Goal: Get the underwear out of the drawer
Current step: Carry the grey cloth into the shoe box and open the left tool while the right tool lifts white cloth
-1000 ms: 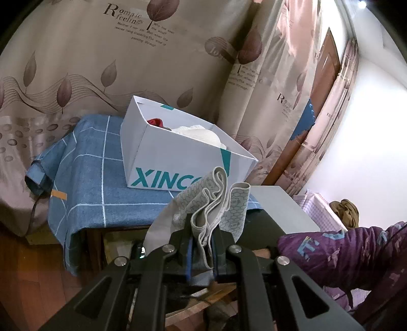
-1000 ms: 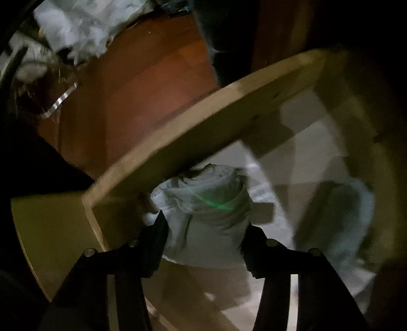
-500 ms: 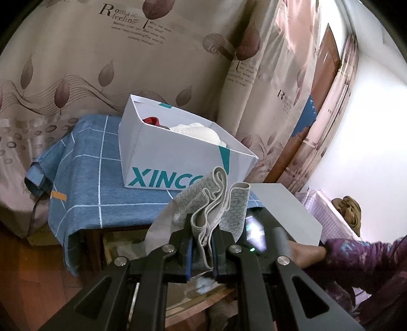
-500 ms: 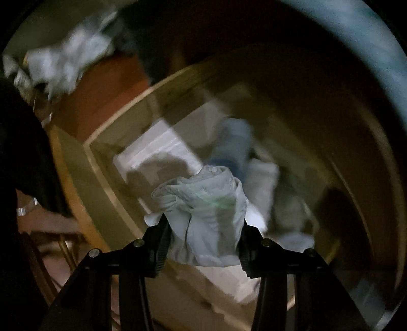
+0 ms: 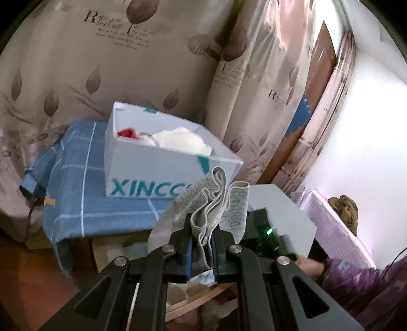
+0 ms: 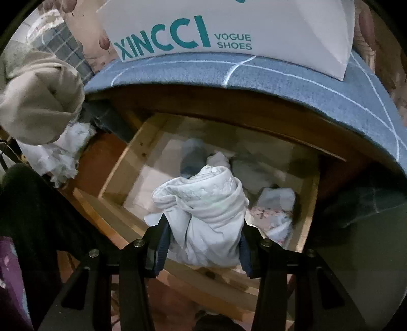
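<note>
Being held clear above the open drawer [image 6: 132, 150]: a bunched pale bundle of underwear [image 6: 203, 203], clamped between the jaws of the right gripper [image 6: 203, 236], both pads pressing into its sides. Hanging loose below the pads, a fold of the same cloth. Lying underneath in the drawer, more folded pieces: a blue-grey one [image 6: 193, 157] and a pale floral one [image 6: 274, 208], near the bundle but apart from it.

Being pinched in the left gripper [image 5: 202, 248], jaws nearly together on thin cloth: a second grey honeycomb-patterned piece [image 5: 218, 201], standing up in folds above the fingertips, in front of the shoe box [image 5: 152, 175].

Judging risk: gripping a soft wad only by its sides, so possibly slipping out and dropping back into the drawer if swung quickly; trailing fold possibly catching on the drawer's front rail; thin patterned piece possibly sliding free, being held by an edge.

Reading print: "XINCCI VOGUE SHOES" in teal on the white shoe box, sitting on the blue checked cloth [image 6: 254, 73]; "Romantic feelings", only partly legible, on the leaf-patterned curtain [image 5: 106, 20]. Showing inside the box, something red and something cream, too indistinct to name.
</note>
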The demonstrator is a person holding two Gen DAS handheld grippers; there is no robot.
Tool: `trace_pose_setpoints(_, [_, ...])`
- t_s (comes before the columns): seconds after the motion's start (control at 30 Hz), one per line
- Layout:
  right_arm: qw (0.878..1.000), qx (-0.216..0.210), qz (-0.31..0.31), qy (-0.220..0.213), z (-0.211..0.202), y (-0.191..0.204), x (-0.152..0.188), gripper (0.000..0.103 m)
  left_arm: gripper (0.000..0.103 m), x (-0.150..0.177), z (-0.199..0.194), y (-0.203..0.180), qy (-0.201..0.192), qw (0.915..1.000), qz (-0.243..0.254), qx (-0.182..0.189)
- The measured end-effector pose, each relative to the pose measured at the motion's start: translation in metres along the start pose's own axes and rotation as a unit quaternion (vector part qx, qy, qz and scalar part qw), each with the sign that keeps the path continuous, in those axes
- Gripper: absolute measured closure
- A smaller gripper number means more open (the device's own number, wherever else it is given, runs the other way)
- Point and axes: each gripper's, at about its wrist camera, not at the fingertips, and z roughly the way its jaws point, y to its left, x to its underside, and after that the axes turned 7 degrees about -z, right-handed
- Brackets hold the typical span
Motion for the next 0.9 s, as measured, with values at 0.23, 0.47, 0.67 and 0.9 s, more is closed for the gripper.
trace_pose_setpoints(0.23, [0.999,-0.020,0.015,-0.021,-0.010,-0.009,0.002,0.060,0.092,-0.072,0.006,-0.031,-0.019,0.9991,0.000,0.039])
trace_pose_setpoints(0.47, [0.999,-0.031,0.024,-0.037,-0.017,-0.013,0.004,0.060,0.092,-0.154,0.062,-0.035,-0.030,0.9994,0.020,0.000])
trace_pose_setpoints(0.67, [0.998,-0.037,0.032,-0.045,-0.021,-0.018,0.004,0.060,0.092,-0.168,0.137,-0.005,0.016,0.9980,0.014,-0.060])
trace_pose_setpoints(0.9, [0.997,-0.041,0.035,-0.046,-0.023,-0.021,0.004,0.060,0.088,-0.150,0.166,0.017,0.032,0.9922,0.023,-0.119])
